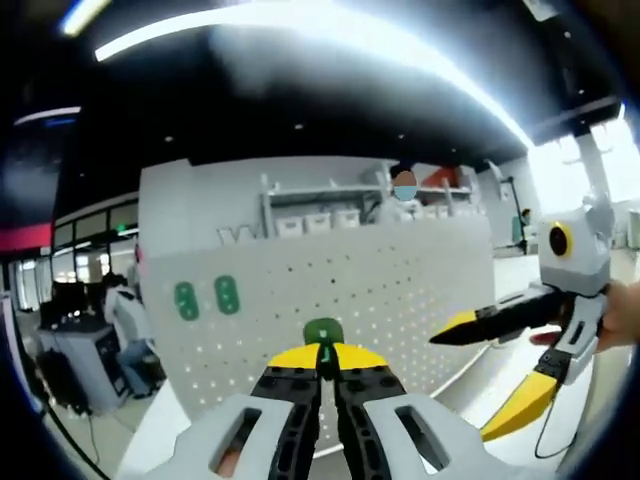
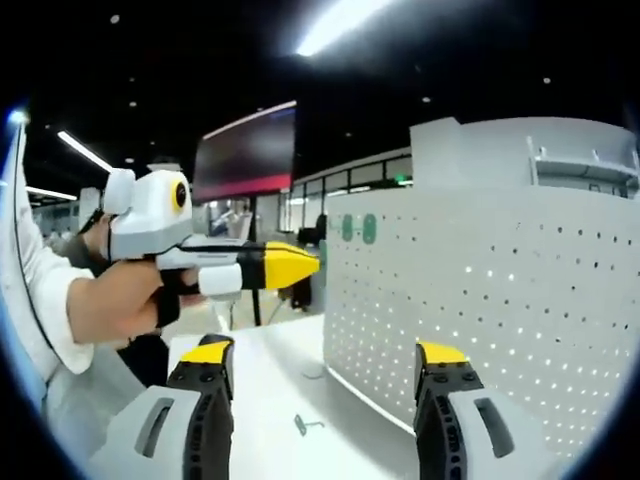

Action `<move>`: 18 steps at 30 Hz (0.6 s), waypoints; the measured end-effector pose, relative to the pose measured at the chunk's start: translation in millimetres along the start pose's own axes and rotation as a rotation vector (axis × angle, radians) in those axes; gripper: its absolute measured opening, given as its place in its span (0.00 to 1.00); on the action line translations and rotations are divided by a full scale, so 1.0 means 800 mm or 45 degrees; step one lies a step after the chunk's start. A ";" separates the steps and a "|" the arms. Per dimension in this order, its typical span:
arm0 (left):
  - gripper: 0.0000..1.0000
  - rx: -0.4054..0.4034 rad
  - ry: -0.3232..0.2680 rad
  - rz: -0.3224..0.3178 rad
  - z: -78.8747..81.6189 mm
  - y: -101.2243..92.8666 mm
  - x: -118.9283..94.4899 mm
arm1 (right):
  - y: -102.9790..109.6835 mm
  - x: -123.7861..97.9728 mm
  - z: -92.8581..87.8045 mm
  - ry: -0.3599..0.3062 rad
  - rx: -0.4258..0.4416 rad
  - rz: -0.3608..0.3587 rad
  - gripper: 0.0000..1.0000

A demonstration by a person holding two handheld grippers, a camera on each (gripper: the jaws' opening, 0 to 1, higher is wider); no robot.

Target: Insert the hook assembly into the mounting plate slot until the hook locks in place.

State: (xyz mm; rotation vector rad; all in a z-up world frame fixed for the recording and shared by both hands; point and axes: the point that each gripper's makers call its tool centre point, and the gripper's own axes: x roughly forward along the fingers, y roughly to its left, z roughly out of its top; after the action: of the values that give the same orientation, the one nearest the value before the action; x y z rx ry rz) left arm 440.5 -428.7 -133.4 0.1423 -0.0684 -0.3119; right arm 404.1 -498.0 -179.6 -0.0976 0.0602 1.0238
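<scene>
Straight ahead of the left gripper [image 1: 328, 362], a white pegboard mounting plate [image 1: 400, 290] is seen standing upright on the white bench [image 2: 270, 385], its perforated face turned toward the camera. The left gripper's jaws are closed together on a small green hook assembly [image 1: 323, 332], which is held just above the yellow tips and pointed at the plate's face. How close the hook is to the holes cannot be told; it appears near but not yet seated. Two more green hook pieces [image 1: 206, 298] are already seen fixed on the plate toward its upper left edge, side by side, upright.

The right gripper [image 1: 505, 365] is seen off to the right of the plate in the left gripper view, jaws wide apart, holding nothing. In the right gripper view its own yellow-tipped jaws are spread, the plate's face running away to the right and the bench edge below.

The left gripper is judged the working one: the hook lies directly between it and the plate, so the coming move is a straight push forward into a slot. The hook's long axis looks roughly vertical, matching the mounted pieces.

The hook is small, rounded, dark green, partly hidden by the jaws. A small bent metal piece [image 2: 307, 424] lies loose on the bench near the plate's base.
</scene>
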 end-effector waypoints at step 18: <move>0.03 0.034 -0.077 0.093 0.035 0.035 0.055 | -0.015 -0.019 0.009 -0.021 0.051 -0.055 0.85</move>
State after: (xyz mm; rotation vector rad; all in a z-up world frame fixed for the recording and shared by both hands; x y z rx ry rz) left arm 488.5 -419.4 -99.3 0.1562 -0.1378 -0.2426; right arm 406.6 -516.1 -170.8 -0.0540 0.0632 0.9795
